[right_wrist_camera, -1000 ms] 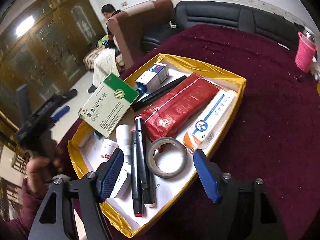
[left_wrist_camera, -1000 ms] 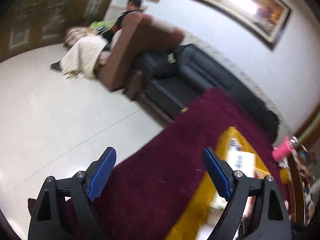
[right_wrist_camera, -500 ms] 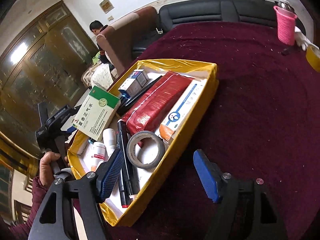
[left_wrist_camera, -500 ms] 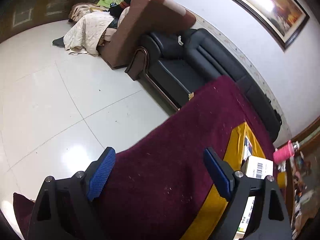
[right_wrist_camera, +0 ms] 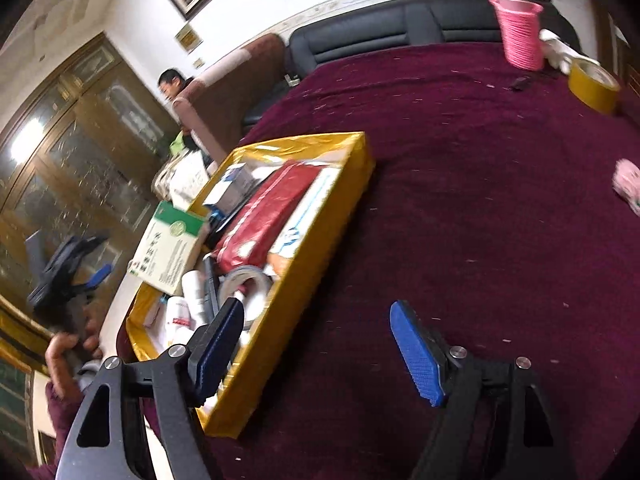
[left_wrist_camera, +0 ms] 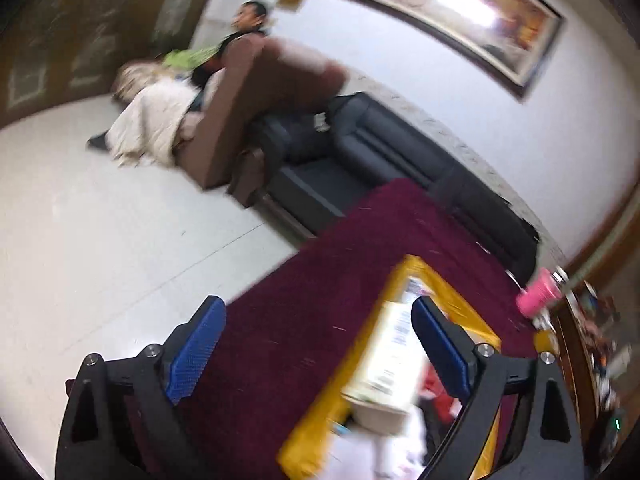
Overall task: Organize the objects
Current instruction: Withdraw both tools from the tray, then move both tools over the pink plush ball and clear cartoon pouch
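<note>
A gold-lined tray [right_wrist_camera: 324, 264] sits on the maroon tablecloth [right_wrist_camera: 480, 208]. It holds a red pouch [right_wrist_camera: 272, 208], a green-and-white box [right_wrist_camera: 170, 248], a blue-and-white box [right_wrist_camera: 232, 186], a grey tape roll [right_wrist_camera: 244, 280], markers and small white bottles. My right gripper [right_wrist_camera: 316, 352] is open and empty over the tray's near right edge. My left gripper [left_wrist_camera: 316, 348] is open and empty, over the cloth at the tray's [left_wrist_camera: 320, 420] left side. It also shows in the right wrist view [right_wrist_camera: 72, 272], held left of the tray.
A pink cup [right_wrist_camera: 520, 32], a yellow tape roll [right_wrist_camera: 592, 84] and a small pink thing [right_wrist_camera: 628, 184] are on the cloth to the far right. A black sofa [left_wrist_camera: 360, 160] and a brown armchair [left_wrist_camera: 248, 108] with a seated person stand behind the table.
My right gripper has swung right, so the tray now lies to its left. My left gripper's view has swung back toward the tray and is blurred with motion.
</note>
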`<state>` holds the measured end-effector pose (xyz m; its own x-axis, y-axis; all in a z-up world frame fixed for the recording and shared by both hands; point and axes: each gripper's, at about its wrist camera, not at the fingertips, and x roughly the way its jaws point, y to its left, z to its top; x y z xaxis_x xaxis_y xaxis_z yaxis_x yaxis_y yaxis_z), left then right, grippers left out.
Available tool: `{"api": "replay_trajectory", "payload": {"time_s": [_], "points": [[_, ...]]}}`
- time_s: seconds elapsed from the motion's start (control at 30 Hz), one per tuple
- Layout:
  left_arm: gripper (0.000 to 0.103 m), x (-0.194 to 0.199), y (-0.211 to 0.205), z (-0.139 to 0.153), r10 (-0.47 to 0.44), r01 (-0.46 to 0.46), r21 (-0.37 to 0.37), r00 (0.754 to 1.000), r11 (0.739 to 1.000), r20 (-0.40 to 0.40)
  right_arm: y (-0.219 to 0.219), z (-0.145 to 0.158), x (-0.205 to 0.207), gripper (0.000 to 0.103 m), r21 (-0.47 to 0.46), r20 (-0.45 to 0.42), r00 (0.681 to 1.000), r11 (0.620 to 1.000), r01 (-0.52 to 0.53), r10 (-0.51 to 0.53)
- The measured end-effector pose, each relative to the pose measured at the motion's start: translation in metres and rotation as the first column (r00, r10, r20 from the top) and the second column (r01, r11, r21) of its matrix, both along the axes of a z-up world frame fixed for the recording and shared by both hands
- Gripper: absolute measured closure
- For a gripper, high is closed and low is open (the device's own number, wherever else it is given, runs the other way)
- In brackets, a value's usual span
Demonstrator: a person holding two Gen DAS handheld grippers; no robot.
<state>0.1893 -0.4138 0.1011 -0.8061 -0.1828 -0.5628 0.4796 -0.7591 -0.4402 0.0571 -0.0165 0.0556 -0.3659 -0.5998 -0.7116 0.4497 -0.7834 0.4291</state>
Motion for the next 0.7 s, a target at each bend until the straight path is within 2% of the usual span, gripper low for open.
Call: {"api": "replay_trajectory", "payload": {"time_s": [0.07, 0.17, 0.3, 0.4, 0.5, 0.6, 0.67, 0.7], "points": [[0.009, 0.004, 0.023, 0.014, -0.057, 0.056, -0.039, 0.998, 0.998, -0.025, 0.012, 0.001, -0.003, 0.022, -0.004, 0.002, 1.000, 1.000, 0.024, -0.024], [0.009, 0.007, 0.060, 0.031, -0.152, 0.147, -0.082, 0.987, 0.986, -0.056, 0.029, 0.015, -0.008, 0.022, 0.020, -0.040, 0.998, 0.998, 0.052, -0.052], [0.009, 0.025, 0.100, 0.051, -0.241, 0.228, -0.131, 0.967, 0.965, -0.088, 0.053, 0.070, -0.024, 0.022, 0.024, -0.123, 0.990, 0.997, 0.068, -0.065], [0.009, 0.049, 0.111, 0.069, -0.252, 0.231, -0.212, 0.964, 0.949, -0.080, 0.063, 0.138, -0.041, 0.022, 0.044, -0.217, 0.974, 0.996, 0.083, -0.071], [0.009, 0.078, 0.107, 0.088, -0.207, 0.170, -0.291, 0.973, 0.941, -0.100, 0.062, 0.217, -0.059, 0.021, 0.127, -0.313, 0.948, 0.987, 0.100, -0.055], [0.007, 0.107, 0.092, 0.102, -0.146, 0.098, -0.309, 0.980, 0.946, -0.136, 0.055, 0.302, -0.081, 0.020, 0.178, -0.378, 0.923, 0.972, 0.151, -0.074], [0.007, 0.121, 0.082, 0.109, -0.108, 0.057, -0.309, 0.982, 0.949, -0.152, 0.043, 0.359, -0.095, 0.019, 0.219, -0.438, 0.894, 0.953, 0.207, -0.093], [0.006, 0.132, 0.077, 0.113, -0.081, 0.027, -0.308, 0.983, 0.951, -0.165, 0.034, 0.384, -0.101, 0.015, 0.240, -0.447, 0.890, 0.948, 0.211, -0.085]]}}
